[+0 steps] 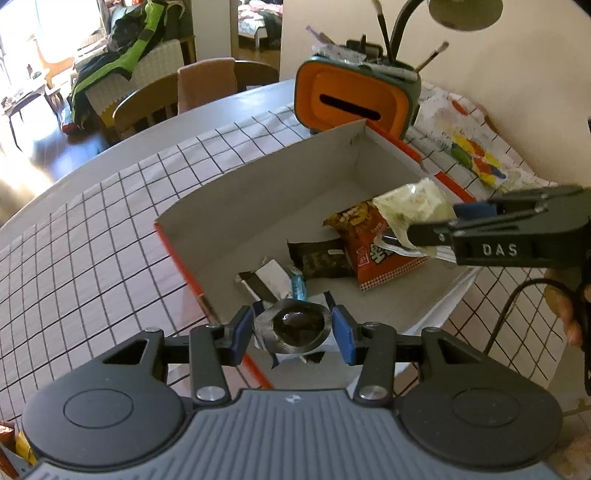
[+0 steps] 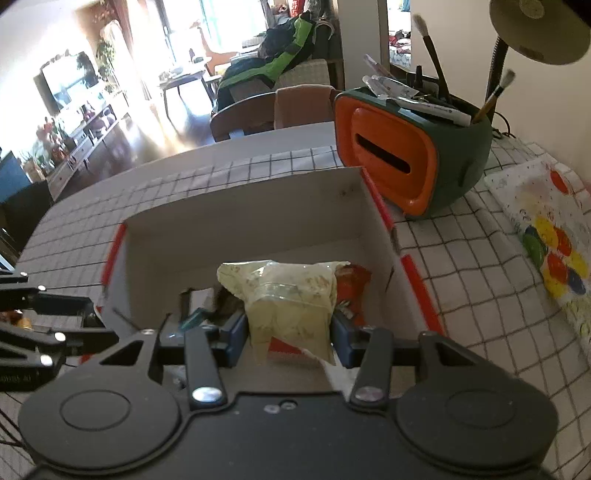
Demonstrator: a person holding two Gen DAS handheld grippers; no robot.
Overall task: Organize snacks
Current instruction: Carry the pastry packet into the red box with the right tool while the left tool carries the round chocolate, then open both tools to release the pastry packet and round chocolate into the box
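My left gripper is shut on a silver packet with a dark round centre, held over the near edge of a grey cardboard box with red trim. My right gripper is shut on a pale yellow-green snack bag, above the box; from the left wrist view it comes in from the right with the bag at its tip. Inside the box lie an orange-red packet, a dark packet, a black-and-white wrapper and a blue one.
A checked cloth covers the round table. Behind the box stands an orange and green organiser holding brushes, under a lamp. A colourful painted sheet lies at right. Wooden chairs stand beyond the far edge.
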